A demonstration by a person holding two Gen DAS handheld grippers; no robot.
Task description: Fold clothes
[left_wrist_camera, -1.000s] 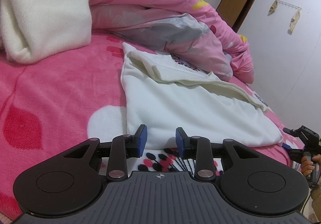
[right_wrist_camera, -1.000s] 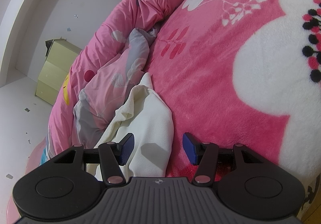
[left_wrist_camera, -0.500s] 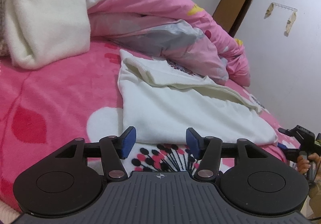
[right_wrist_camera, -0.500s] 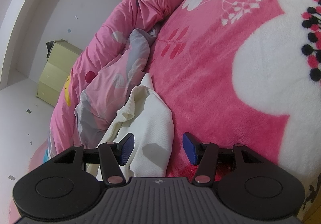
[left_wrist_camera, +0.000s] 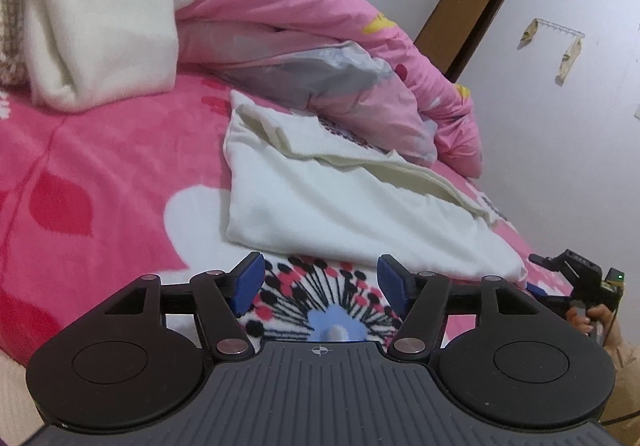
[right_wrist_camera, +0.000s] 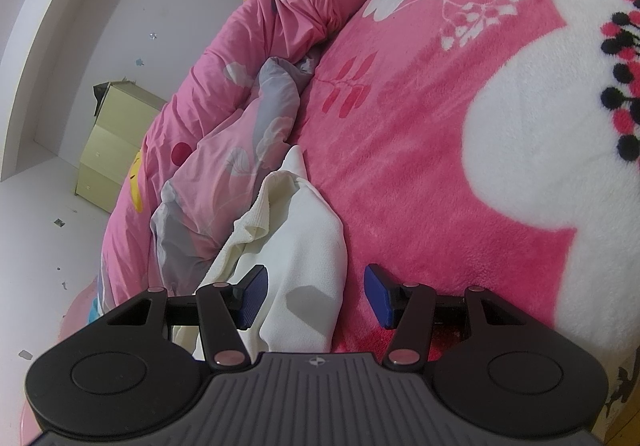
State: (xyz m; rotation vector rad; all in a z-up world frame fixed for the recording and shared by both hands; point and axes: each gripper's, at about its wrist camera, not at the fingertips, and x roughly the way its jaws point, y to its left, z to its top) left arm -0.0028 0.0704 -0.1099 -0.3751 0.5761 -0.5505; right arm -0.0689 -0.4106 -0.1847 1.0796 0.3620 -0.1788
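A white garment (left_wrist_camera: 340, 202) lies partly folded on the pink bed blanket (left_wrist_camera: 100, 166), with a cream layer turned back along its far edge. My left gripper (left_wrist_camera: 320, 288) is open just short of the garment's near edge, over a flower print, with nothing between its fingers. In the right wrist view the same white garment (right_wrist_camera: 304, 266) runs between the fingers of my right gripper (right_wrist_camera: 316, 296), which is open above its end. The right gripper (left_wrist_camera: 568, 278), held by a hand, also shows at the right edge of the left wrist view.
A rumpled pink and grey duvet (left_wrist_camera: 300, 46) is heaped behind the garment. A folded white blanket (left_wrist_camera: 100, 14) sits at the back left. A brown door (left_wrist_camera: 460, 26) and a wall hook rack (left_wrist_camera: 556, 42) stand beyond. A yellow-green cabinet (right_wrist_camera: 116, 142) is on the floor.
My left gripper has opened wider and drawn back from the garment's near edge, exposing more of the flower print. The right gripper has stayed open and barely moved.
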